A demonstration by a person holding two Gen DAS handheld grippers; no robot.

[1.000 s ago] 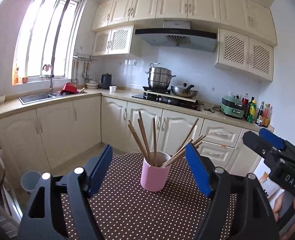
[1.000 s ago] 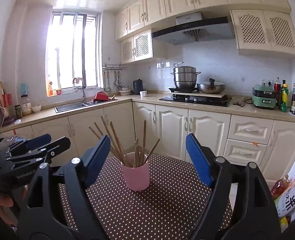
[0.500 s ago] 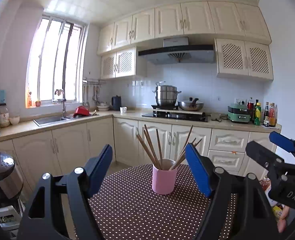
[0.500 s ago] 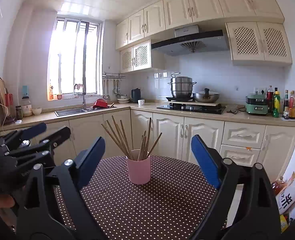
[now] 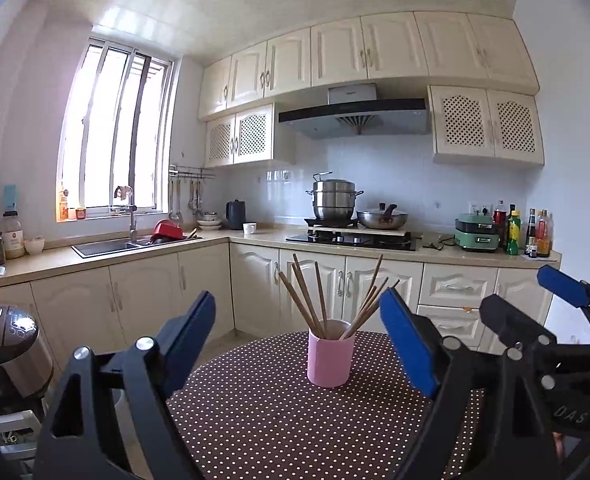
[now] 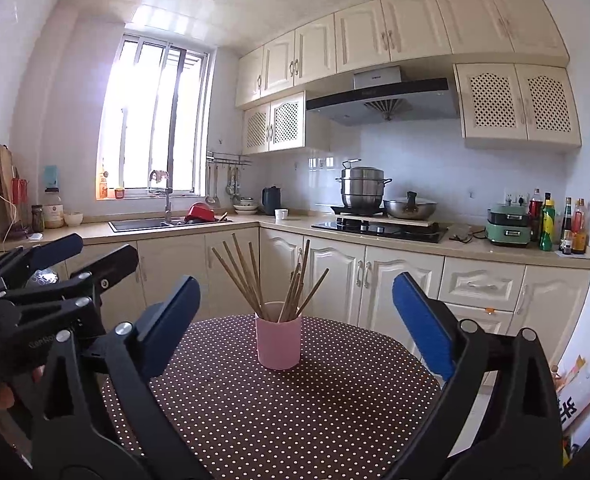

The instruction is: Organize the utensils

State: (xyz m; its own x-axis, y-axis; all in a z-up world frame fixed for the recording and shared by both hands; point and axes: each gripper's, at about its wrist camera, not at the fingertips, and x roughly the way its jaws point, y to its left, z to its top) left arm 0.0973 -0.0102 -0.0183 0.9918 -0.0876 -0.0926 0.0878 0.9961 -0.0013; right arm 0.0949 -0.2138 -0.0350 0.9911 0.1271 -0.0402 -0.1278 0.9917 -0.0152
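chopsticks point(image 5: 322, 294) stand fanned out in a pink cup point(image 5: 330, 353), which sits upright on a round table point(image 5: 263, 420) covered in a brown cloth with white dots. the cup is toward the far edge of the table, closer to that rim than to the near one. some sticks lean left, others lean right, and all have their lower ends inside the cup.

the left gripper point(image 5: 299, 338) hovers over the near part of the table with its blue-padded jaws spread wide and nothing between them; the cup shows in the gap, well apart from both pads. the right gripper point(image 6: 295, 324) is likewise held over the near edge, jaws wide apart and empty, with the cup framed between them at a distance. each gripper shows at the side of the other's view, the two side by side.

behind the table run cream cabinets, a counter point(image 6: 475, 246) with a steel pot point(image 6: 363, 190) on the stove, and a sink point(image 5: 103, 246) under the window.
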